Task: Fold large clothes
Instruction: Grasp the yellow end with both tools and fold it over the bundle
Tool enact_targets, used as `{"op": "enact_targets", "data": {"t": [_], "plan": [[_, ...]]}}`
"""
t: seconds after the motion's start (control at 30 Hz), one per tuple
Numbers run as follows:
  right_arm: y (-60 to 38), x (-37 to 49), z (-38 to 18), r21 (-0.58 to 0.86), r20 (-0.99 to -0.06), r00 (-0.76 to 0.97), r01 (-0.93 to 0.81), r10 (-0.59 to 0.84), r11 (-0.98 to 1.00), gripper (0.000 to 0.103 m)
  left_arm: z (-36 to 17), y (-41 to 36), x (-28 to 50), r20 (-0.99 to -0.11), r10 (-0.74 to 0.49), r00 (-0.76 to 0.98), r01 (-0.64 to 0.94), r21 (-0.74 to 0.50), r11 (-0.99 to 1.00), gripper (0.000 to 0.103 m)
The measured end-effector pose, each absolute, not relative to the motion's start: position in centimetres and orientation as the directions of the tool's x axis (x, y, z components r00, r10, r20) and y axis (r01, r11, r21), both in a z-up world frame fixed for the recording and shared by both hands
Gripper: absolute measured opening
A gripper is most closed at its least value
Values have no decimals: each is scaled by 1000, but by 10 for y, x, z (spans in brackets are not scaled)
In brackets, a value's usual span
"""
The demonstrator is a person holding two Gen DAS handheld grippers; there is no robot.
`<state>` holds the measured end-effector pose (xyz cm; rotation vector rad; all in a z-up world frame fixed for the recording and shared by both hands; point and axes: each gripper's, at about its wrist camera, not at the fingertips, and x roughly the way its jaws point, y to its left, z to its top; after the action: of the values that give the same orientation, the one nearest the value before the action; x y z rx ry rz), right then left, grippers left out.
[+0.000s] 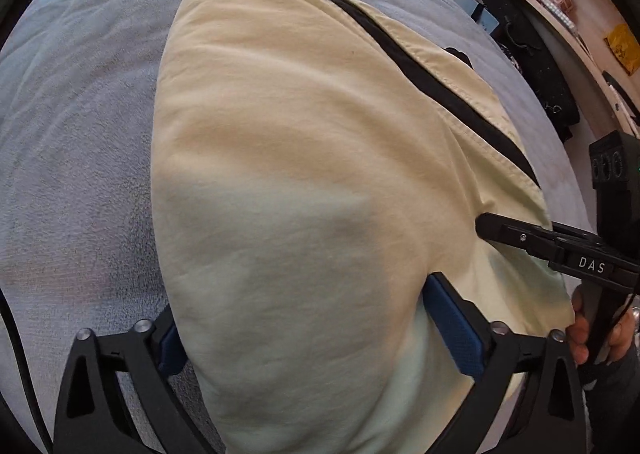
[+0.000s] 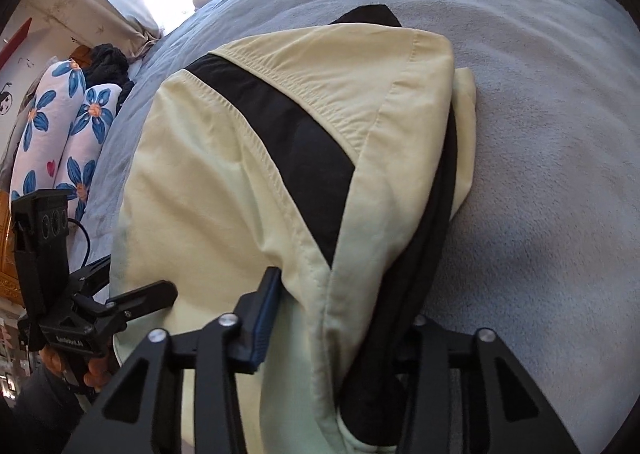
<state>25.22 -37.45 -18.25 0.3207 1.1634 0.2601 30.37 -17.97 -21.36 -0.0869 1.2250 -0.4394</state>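
Slipping of the cloth is the main risk, I think. The garment (image 1: 296,182), pale yellow with black bands, lies folded on the grey bed (image 1: 80,134), and its near edge rises into both claws.

Seen from the left of the garment, the left claw (image 1: 320,330) stands wide, with a blue pad (image 1: 452,330) on each side of a thick bunch of cloth. I cannot tell if the pads really press it or only stand beside it. If this hold is loose, the left corner may drop when the edge is lifted, and the fold will come out crooked.

At the right of the garment, the right claw (image 2: 340,338) has the folded edge between its fingers, yellow layer and black lining together. One pad (image 2: 266,318) touches the cloth; the other is hidden behind the black layer, so the grip looks closed on the garment but I am not sure. Several layers are stacked there, and the inner ones could slide out.

The two claws are near each other at the same near edge, so they may also collide.
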Motion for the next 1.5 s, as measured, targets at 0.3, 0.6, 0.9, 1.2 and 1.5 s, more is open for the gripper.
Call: {"op": "enact_targets", "data": {"t": [0.3, 0.6, 0.9, 1.2, 1.5], "plan": [[-317, 226, -121, 198, -834, 501, -119, 231, 973, 13, -159, -219, 277, -874, -168, 456, 334, -7, 943, 34], [-275, 187, -71, 188, -790, 553, -195, 266, 963, 10, -110, -185, 237, -858, -119, 500, 296, 40, 954, 33], [-166, 204, -33, 220, -723, 577, -329, 380, 918, 10, -53, -58, 223, -823, -21, 567, 209, 120, 970, 33], [-60, 298, -11, 253, -657, 601, -392, 455, 884, 10, -16, 67, 299, -773, 53, 632, 168, 204, 965, 33], [-5, 416, -35, 299, -595, 638, -388, 489, 872, 10, -37, 134, 435, -733, 60, 678, 173, 238, 956, 33]]}}
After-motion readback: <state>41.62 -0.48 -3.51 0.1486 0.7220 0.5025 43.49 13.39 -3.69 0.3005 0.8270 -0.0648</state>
